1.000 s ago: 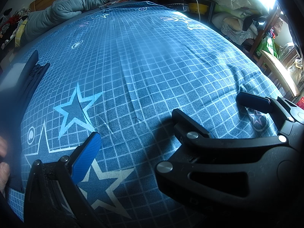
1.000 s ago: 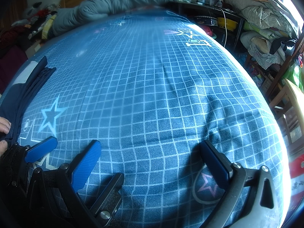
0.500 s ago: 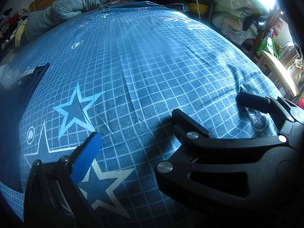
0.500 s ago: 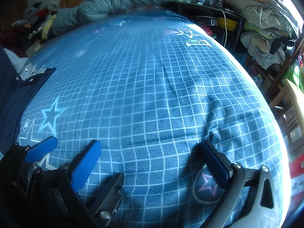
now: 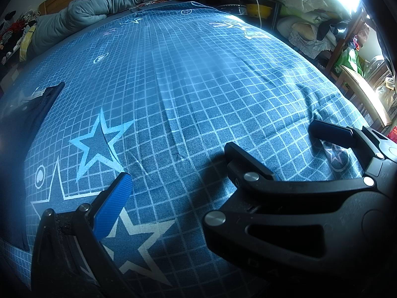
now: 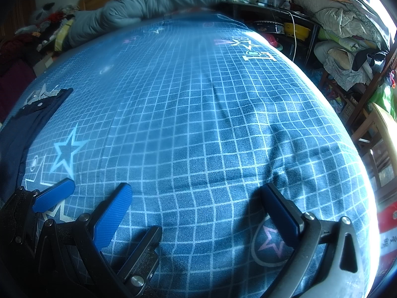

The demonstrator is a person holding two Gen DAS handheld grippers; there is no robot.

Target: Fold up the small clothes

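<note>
Both of your grippers rest low over a bed (image 6: 198, 124) covered in a blue sheet printed with a white grid and stars. Your left gripper (image 6: 82, 200), with blue pads, is spread wide and holds nothing. Your right gripper (image 6: 196, 213) is also spread wide and empty, one finger at the left and one at the right of its own view. In the left wrist view, the right gripper (image 5: 285, 146) sits just to the right of your left one, and only one blue finger (image 5: 111, 206) of the left gripper shows.

The dark navy garment (image 6: 27, 129) lies flat at the far left edge of the bed, well apart from both grippers. It seems laid out ready for folding, with the grippers parked open beside it so either can take an edge. Its long axis runs from near to far along the left edge of the bed. The far end shows a pale patch and what may be snaps, so that end is likely the collar or waist; the near end is cut off by the frame. A grey quilt (image 6: 148, 2) is bunched at the far end of the bed.
</note>
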